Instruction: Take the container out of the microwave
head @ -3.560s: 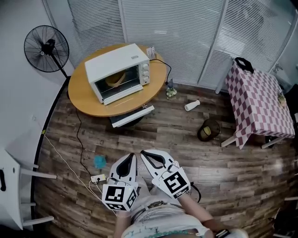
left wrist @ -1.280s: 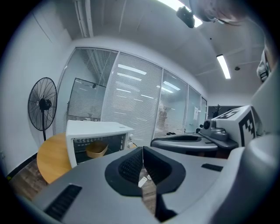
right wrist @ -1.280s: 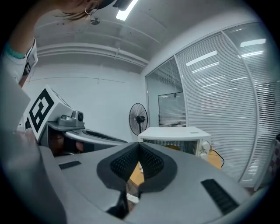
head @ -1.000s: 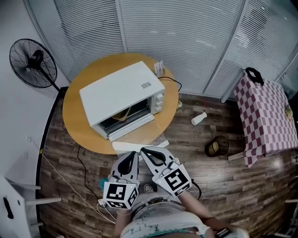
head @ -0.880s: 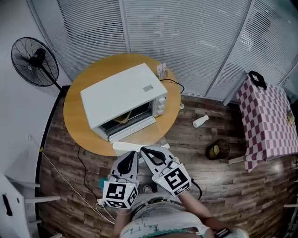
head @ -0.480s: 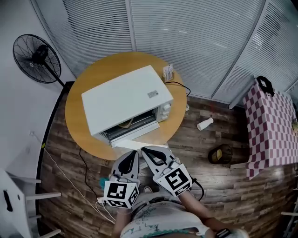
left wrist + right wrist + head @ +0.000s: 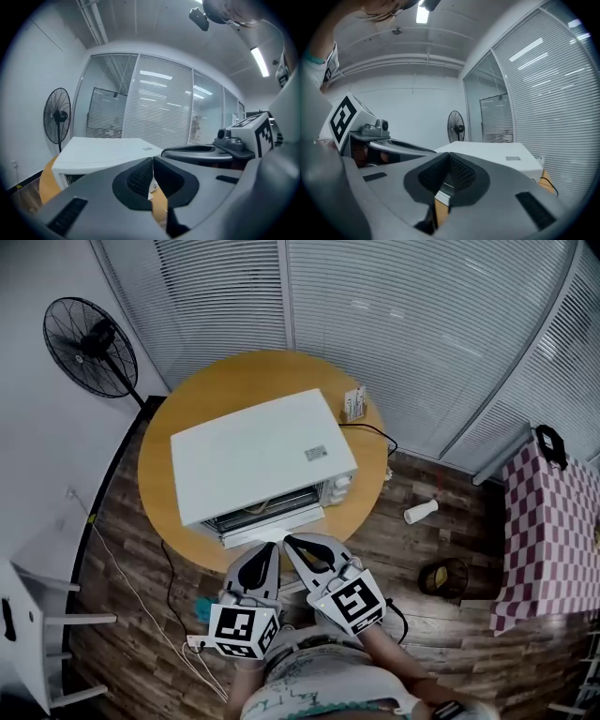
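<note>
Container not made out inside microwave (image 7: 262, 460); approach step judged in hand. Left gripper (image 7: 266, 557), right gripper (image 7: 296, 547) closed tip to tip, empty. Next: jaws to be opened, cavity reached into.

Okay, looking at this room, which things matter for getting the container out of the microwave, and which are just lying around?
For the job: microwave; left gripper and right gripper, both shut and empty.

Just lying about: fan; white bottle on the floor; checked table; power strip; small box beside the microwave.
</note>
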### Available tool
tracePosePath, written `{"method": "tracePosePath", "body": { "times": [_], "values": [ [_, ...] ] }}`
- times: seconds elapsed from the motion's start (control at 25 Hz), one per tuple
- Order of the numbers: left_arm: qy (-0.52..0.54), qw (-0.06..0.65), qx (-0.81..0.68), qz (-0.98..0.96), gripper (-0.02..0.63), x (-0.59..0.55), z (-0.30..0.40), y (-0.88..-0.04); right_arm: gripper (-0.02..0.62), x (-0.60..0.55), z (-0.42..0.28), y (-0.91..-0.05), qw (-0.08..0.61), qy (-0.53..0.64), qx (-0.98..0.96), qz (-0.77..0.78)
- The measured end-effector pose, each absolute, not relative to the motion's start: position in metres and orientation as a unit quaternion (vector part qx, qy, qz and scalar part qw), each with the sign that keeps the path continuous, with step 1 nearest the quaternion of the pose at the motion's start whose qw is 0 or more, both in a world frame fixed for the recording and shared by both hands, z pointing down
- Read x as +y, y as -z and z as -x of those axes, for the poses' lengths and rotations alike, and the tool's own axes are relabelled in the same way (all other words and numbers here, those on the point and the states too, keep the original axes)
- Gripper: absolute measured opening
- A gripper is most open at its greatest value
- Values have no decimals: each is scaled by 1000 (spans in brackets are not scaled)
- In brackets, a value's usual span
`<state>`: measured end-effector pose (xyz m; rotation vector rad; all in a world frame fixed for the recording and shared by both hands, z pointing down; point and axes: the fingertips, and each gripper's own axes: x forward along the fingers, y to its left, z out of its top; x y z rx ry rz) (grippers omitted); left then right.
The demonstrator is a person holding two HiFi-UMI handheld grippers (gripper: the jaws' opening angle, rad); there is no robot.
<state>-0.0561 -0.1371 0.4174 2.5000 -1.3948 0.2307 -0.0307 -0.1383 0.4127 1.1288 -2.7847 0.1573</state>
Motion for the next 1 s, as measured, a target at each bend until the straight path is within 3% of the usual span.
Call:
{"method": "tracePosePath", "body": {
  "times": [0.56, 0.88, 1.0],
  "values": [
    [-62, 138, -533, -832, 16, -170, 25, -420, -8, -174, -7, -415, 63, -39, -942, -328],
    [-69, 142, -536, -829, 16, -179, 33, -424, -8, -189, -4, -425, 81, -57, -938, -332],
    [-75, 137, -526, -836, 17, -184, 38, -422, -8, -197, 4, -424, 59, -65, -936, -341]
  ]
}}
